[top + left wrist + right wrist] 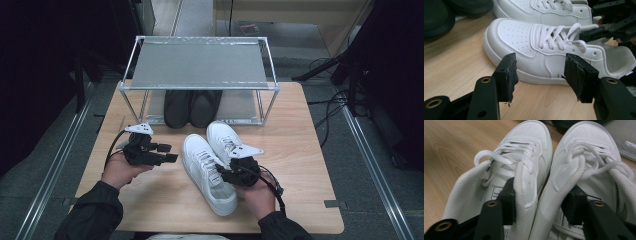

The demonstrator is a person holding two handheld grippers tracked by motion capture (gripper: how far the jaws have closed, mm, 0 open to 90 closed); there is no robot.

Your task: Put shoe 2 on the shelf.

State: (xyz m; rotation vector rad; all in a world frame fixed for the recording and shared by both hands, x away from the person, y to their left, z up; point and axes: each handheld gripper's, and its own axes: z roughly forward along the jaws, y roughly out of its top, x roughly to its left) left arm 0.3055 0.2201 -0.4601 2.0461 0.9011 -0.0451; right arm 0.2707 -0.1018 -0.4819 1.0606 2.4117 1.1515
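Left tool (167, 152) open, right tool (225, 172) half-closed

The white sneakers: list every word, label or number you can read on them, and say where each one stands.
Label inside the left white sneaker: printed lines, too small and blurred to read.
Label inside the right white sneaker: partly hidden by a jaw of the right hand-held gripper; letters show but cannot be read for certain.
No other readable text.

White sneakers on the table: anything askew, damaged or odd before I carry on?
Nothing looks damaged or spilled. The two white sneakers lie side by side, toes toward the rack, where black shoes sit underneath. The right gripper has one jaw inside each sneaker, across their adjoining collars. The left gripper is open beside them.
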